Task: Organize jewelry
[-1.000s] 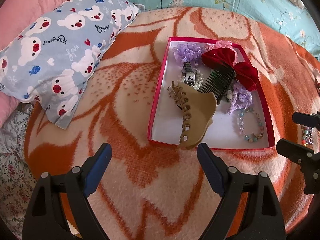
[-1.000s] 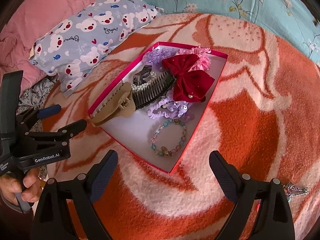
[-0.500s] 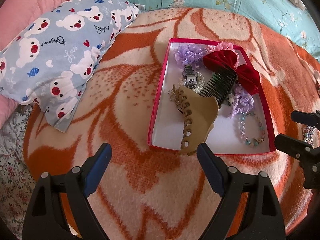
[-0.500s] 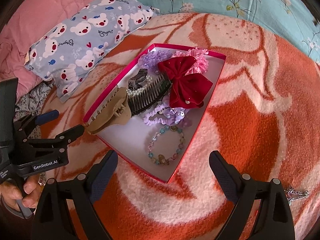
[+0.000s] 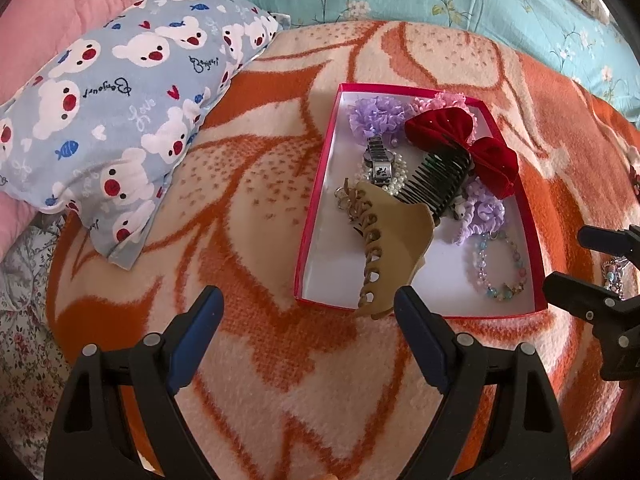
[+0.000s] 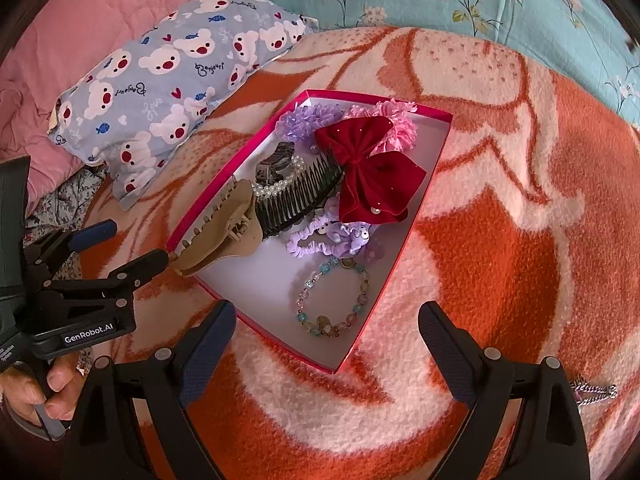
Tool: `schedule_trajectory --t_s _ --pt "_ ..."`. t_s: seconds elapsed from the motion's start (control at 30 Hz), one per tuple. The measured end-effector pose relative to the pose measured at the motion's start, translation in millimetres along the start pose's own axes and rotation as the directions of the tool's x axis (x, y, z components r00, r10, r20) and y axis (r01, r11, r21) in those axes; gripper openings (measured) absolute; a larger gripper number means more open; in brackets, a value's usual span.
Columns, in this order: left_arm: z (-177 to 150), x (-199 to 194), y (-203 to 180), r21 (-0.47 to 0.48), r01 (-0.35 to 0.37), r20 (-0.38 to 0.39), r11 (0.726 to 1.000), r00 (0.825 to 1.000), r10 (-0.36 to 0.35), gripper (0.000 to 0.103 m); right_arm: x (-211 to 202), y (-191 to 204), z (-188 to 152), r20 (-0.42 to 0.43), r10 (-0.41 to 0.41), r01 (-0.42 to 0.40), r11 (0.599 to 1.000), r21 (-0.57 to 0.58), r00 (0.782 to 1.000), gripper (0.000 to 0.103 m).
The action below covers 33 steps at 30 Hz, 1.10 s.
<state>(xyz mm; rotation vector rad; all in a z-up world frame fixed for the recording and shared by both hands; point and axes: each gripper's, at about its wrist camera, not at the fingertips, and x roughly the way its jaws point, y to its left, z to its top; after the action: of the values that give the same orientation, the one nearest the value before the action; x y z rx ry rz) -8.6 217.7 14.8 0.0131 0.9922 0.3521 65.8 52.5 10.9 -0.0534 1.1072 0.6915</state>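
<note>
Red-rimmed tray (image 5: pixel 316 216) crowded – tan claw clip (image 5: pixel 386 248) overhanging edge.

The left gripper (image 5: pixel 308 312) is held low with its jaws spread wide, nothing caught between the blue-padded fingers (image 5: pixel 200 320). The right gripper (image 6: pixel 326 328) is likewise held gaping and empty. In the right wrist view, the left gripper's handle is seen gripped from below by a hand (image 6: pixel 40 392), fingers curled round it.
</note>
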Motion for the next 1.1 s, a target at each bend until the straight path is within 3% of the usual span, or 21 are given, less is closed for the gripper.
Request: schedule_trajectory --t_s 1.1 --pt "-0.6 2.1 1.1 0.002 0.000 0.003 1.000 1.000 0.000 0.088 -2.5 3.4 1.6 0.012 0.004 -0.004 1.000 0.001 1.000 0.094"
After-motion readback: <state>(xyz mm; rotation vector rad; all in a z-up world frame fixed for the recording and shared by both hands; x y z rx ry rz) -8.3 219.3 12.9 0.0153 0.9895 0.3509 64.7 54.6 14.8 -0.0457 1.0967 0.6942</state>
